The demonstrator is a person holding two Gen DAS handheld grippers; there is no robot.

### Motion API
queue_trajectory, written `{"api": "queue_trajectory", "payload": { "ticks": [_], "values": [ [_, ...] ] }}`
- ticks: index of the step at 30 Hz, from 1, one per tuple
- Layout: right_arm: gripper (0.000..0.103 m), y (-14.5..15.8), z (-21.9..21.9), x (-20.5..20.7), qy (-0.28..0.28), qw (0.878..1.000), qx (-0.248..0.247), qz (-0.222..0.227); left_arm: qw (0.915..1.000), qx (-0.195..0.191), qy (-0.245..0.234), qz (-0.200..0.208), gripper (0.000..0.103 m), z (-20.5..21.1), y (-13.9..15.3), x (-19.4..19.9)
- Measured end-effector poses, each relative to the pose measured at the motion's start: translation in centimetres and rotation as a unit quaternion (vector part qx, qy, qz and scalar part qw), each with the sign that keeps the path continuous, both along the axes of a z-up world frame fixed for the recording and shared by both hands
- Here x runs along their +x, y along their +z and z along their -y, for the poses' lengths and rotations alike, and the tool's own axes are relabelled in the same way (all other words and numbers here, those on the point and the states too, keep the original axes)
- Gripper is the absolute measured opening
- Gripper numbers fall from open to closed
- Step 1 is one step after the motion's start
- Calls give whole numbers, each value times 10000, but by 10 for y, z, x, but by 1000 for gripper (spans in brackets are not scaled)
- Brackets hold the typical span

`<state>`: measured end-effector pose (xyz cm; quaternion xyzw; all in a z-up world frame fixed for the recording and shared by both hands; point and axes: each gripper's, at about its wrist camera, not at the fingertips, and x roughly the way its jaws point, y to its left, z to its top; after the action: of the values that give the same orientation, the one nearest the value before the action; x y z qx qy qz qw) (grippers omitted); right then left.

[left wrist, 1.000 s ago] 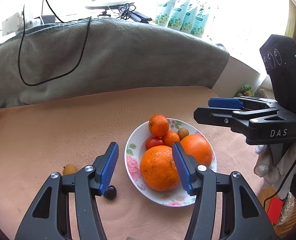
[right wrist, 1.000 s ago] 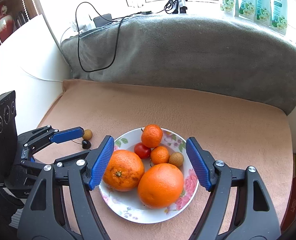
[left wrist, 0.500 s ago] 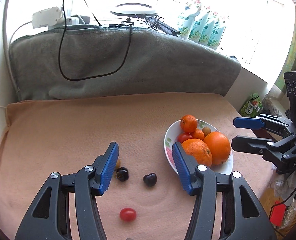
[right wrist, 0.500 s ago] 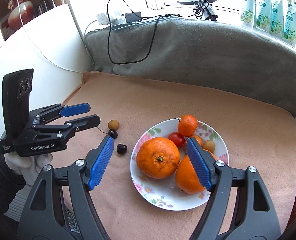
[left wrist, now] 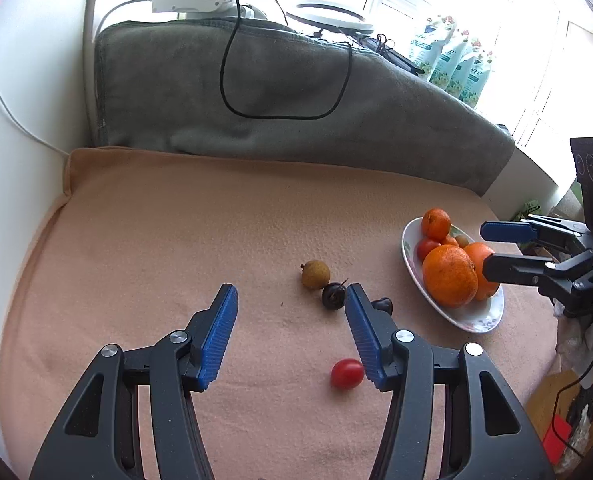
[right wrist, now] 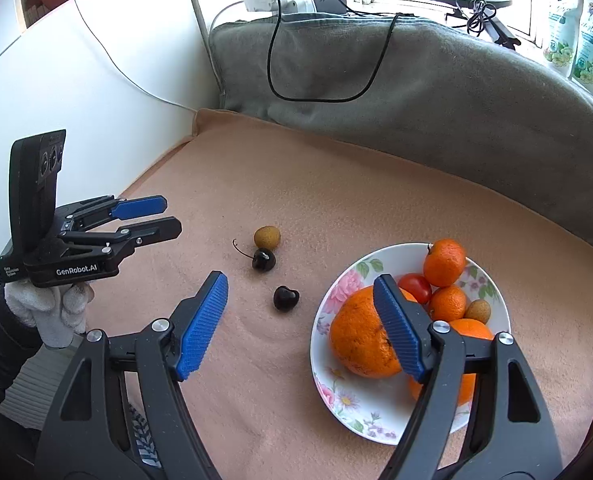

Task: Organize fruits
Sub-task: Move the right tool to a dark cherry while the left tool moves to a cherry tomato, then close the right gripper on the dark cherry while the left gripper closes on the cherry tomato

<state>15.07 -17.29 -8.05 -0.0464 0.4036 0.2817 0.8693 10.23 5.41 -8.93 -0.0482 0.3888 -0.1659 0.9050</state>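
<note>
A floral plate (right wrist: 348, 412) (left wrist: 474, 322) holds two big oranges (right wrist: 360, 340), small mandarins (right wrist: 444, 262), a cherry tomato (right wrist: 416, 286) and a longan. Loose on the peach cloth lie a longan (left wrist: 315, 274) (right wrist: 267, 236), two dark cherries (left wrist: 333, 295) (right wrist: 263, 259) (right wrist: 286, 298) and a cherry tomato (left wrist: 347, 373). My left gripper (left wrist: 290, 336) is open and empty, just short of the cherries, with the tomato by its right finger. My right gripper (right wrist: 300, 320) is open and empty, above the plate's left edge and one cherry.
A grey blanket (left wrist: 296, 120) with a black cable draped over it rises behind the cloth. A white wall (right wrist: 76, 100) bounds the left side. Bottles (left wrist: 456, 64) and a ring lamp stand on the sill. The cloth's edge drops off at the right.
Both grippers have swung left, away from the plate. The loose longan, cherries and tomato have come to the middle of both views. Both grippers stay open.
</note>
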Motion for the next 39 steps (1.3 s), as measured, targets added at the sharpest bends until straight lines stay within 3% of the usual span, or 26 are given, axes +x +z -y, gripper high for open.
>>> {"api": "queue_trajectory", "payload": {
  "ticks": [11, 14, 20, 23, 39],
  "values": [
    [77, -29, -48, 33, 434, 9976, -233, -488, 9991, 223, -304, -173, 55, 24, -31, -32],
    [66, -39, -62, 37, 537, 9962, -403, -563, 9987, 232, -401, -230, 51, 30, -36, -34],
    [60, -60, -79, 46, 679, 9930, -642, -720, 9980, 151, -498, -345, 43, 35, -44, -32],
    [51, -69, -85, 50, 731, 9913, -766, -786, 9976, 163, -558, -380, 42, 39, -49, -31],
    [50, -79, -106, 57, 843, 9874, -1105, -751, 9970, 176, -592, -465, 42, 45, -51, -24]
  ]
}}
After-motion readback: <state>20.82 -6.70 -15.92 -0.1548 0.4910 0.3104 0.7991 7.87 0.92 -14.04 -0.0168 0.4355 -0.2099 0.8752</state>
